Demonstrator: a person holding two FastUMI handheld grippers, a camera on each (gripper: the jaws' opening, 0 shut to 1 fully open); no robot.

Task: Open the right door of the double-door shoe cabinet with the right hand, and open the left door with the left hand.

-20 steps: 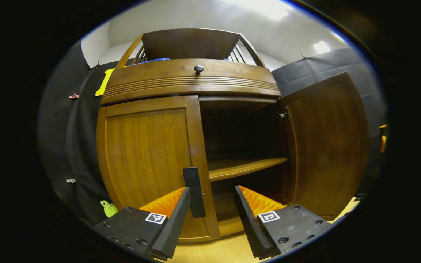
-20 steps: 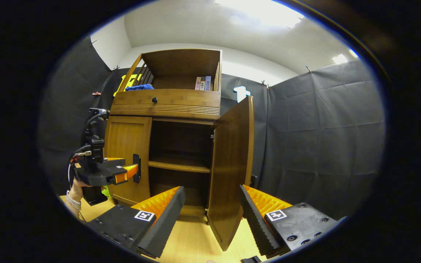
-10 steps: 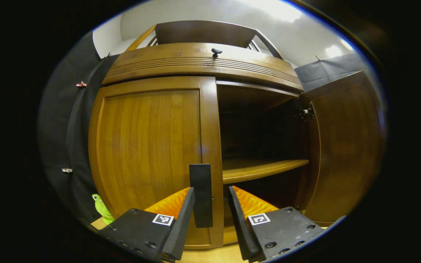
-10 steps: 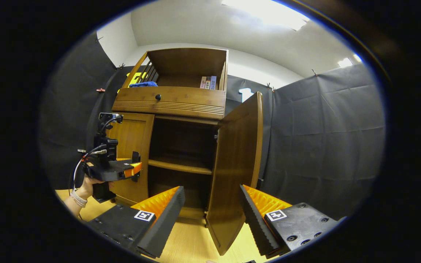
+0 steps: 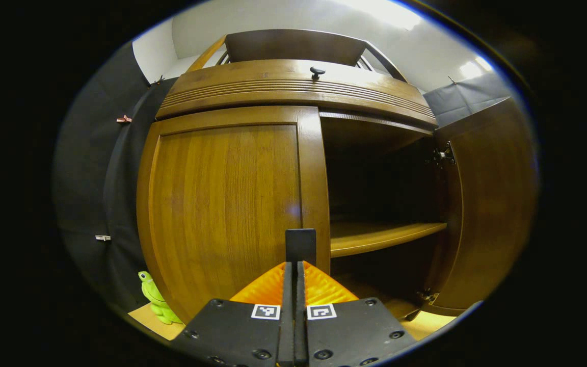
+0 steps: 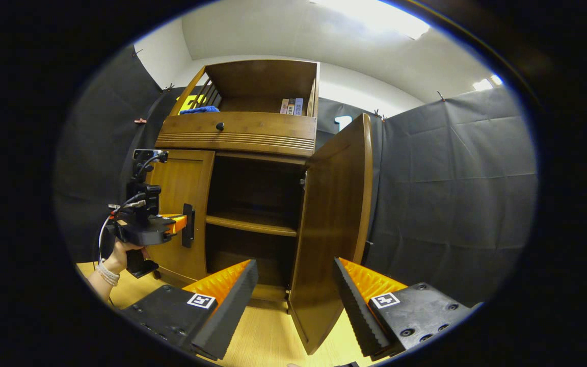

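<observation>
My left gripper has just closed: jaws were spread, now pinching the handle on the left door. Door still shut, so the pull comes next. Right door already stands open; right gripper hangs back, jaws spread, holding nothing. Cabinet is smooth brown wood with flat panels; the handle is a flat dark bar.
</observation>
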